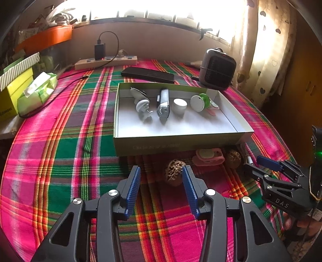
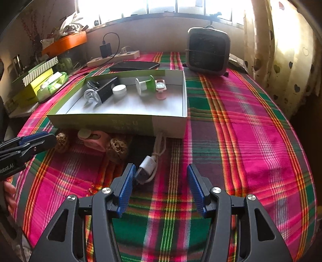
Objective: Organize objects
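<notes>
Only right wrist view shows white USB plug (image 2: 148,167).

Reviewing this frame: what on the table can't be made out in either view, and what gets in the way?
- Black item before the box: right wrist view, deep shadow; identity unclear.
- Print on the box front: both views, too faint to read.
- Walnut: left wrist view, left gripper's right finger covers its edge.
- Window: both views, blown out by glare.
- Right gripper: left wrist view, body cut off by the right edge.
</notes>
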Action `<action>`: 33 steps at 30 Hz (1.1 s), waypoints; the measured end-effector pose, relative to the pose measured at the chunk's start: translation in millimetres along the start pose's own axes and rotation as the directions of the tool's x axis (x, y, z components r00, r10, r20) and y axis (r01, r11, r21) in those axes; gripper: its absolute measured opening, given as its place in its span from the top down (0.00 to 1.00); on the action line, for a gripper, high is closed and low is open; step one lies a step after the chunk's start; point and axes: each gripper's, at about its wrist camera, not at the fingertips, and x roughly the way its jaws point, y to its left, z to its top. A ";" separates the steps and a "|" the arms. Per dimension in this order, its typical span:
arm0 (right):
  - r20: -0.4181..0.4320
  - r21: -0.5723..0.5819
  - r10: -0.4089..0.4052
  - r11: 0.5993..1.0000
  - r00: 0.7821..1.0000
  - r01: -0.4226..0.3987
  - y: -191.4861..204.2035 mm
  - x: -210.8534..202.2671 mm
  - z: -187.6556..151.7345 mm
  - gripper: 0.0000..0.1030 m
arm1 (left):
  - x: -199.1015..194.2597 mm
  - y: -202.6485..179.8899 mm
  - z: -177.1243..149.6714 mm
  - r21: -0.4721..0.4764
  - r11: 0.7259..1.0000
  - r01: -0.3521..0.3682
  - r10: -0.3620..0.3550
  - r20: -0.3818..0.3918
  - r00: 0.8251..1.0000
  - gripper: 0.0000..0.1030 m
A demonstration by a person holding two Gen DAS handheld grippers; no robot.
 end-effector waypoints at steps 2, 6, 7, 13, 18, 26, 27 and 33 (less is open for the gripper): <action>-0.001 -0.008 -0.013 1.000 1.000 0.013 1.6 1.6 0.7 0.48 | 1.4 0.0 -0.5 -0.004 1.000 0.007 -0.007 -0.002 1.000 0.59; 0.002 -0.014 -0.020 1.000 1.000 0.020 2.4 2.3 0.9 0.48 | 4.6 -2.2 -0.2 -0.002 1.000 0.017 -0.017 -0.007 1.000 0.58; 0.002 -0.014 -0.021 1.000 1.000 0.021 2.3 2.4 1.1 0.48 | 5.3 -3.5 -0.1 0.000 1.000 0.016 -0.016 -0.007 1.000 0.58; 0.007 -0.019 -0.022 1.000 1.000 0.022 2.8 2.6 0.7 0.48 | 9.5 -7.5 0.5 0.014 1.000 0.017 -0.017 -0.016 1.000 0.58; 0.007 -0.012 -0.024 1.000 1.000 0.024 2.2 3.0 1.3 0.48 | 16.7 -9.8 0.7 0.026 1.000 0.005 -0.004 -0.035 0.999 0.58; 0.007 -0.011 -0.025 1.000 1.000 0.025 2.3 3.0 1.7 0.48 | 21.2 -7.8 0.9 0.019 1.000 -0.001 0.002 -0.038 0.999 0.58; 0.008 -0.009 -0.024 1.000 1.000 0.024 2.3 2.9 1.8 0.48 | 21.5 -7.8 1.3 0.020 1.000 -0.003 0.004 -0.038 0.999 0.58; 0.013 0.003 -0.034 0.999 0.999 0.034 -0.3 2.0 2.3 0.60 | 22.2 -8.0 1.2 0.018 1.000 -0.012 0.012 -0.031 0.999 0.59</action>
